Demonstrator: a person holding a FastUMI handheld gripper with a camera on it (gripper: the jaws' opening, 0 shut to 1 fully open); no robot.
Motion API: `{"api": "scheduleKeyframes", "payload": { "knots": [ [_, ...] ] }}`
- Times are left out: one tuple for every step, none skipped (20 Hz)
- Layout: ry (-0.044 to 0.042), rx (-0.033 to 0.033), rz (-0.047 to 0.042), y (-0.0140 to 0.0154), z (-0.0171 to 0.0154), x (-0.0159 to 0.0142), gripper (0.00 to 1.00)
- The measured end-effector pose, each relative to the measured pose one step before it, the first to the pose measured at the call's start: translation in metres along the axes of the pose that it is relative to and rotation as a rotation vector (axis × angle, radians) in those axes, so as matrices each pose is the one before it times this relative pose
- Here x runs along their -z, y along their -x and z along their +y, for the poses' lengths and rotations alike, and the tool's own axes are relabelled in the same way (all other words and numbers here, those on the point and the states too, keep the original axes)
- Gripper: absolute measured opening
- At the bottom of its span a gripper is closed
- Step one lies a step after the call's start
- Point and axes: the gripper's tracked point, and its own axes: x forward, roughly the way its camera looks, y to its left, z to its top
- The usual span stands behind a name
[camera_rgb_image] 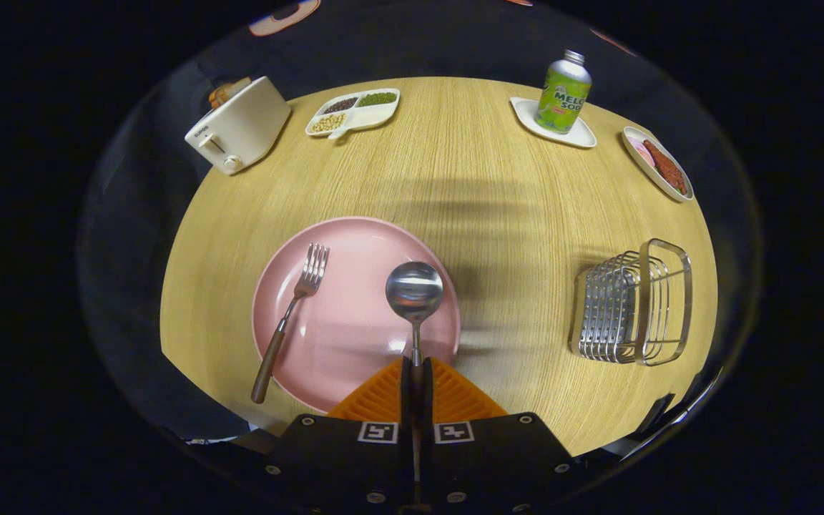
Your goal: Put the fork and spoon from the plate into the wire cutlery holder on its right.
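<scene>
**Spoon clamped, fork on the plate**

While I hang over the near edge of the round wooden table [455, 179], a white toaster [239, 126] sits far off to my left at the back, with a white divided dish [352, 112] of beans and seeds just beside it. Nearer me, the pink plate [344, 336] lies just ahead of my fingers. On its left part rests the fork [290, 315], tines pointing away from me, its brown handle running back over the plate's near rim. My gripper [416, 372] is clenched on the spoon [415, 293]: both fingers press together on its handle, and the bowl sticks out ahead of them over the plate's right part. Whether the bowl touches the plate I cannot tell. Beyond, at the back right, a green bottle [563, 93] stands upright on a small white tray [584, 136], and next to that lies a small oval dish [659, 168] holding reddish food. Well apart from the plate, to my right, stands the wire cutlery holder [634, 304] near the table's edge.
</scene>
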Motion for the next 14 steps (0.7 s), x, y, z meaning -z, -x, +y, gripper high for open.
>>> {"api": "scheduleKeyframes", "payload": {
  "knots": [
    [0.00189, 0.00046, -0.02214, 0.00765, -0.00403, -0.00249, 0.04],
    [-0.00525, 0.00098, -0.02217, 0.00844, -0.00451, -0.00455, 0.04],
    [-0.01061, -0.00146, -0.02019, 0.00947, -0.00417, -0.00426, 0.04],
    [-0.0127, 0.00603, -0.01993, 0.01035, -0.00702, -0.00329, 0.04],
    [-0.00534, 0.01094, -0.02525, 0.00811, -0.00886, -0.00522, 0.04],
    [-0.00654, 0.01423, -0.02015, 0.00911, -0.01072, -0.00521, 0.04],
    [-0.00701, 0.00971, -0.01711, 0.00875, -0.01051, -0.0034, 0.04],
    [-0.01267, 0.01391, -0.01316, 0.0069, -0.01096, -0.00358, 0.04],
    [-0.0084, 0.01513, -0.01169, 0.00711, -0.01121, -0.0005, 0.04],
    [-0.0109, 0.01977, -0.01183, 0.00501, -0.01306, -0.00242, 0.04],
    [-0.00358, 0.02078, -0.00456, 0.00428, -0.01278, 0.00078, 0.04],
    [-0.00589, 0.02243, 0.00039, 0.00267, -0.014, 0.00099, 0.04],
    [-0.00515, 0.01932, 0.00166, 0.00087, -0.01164, 0.00073, 0.04],
    [-0.01085, 0.01667, 0.00761, -0.00112, -0.01102, 0.00175, 0.04]
  ]
}}
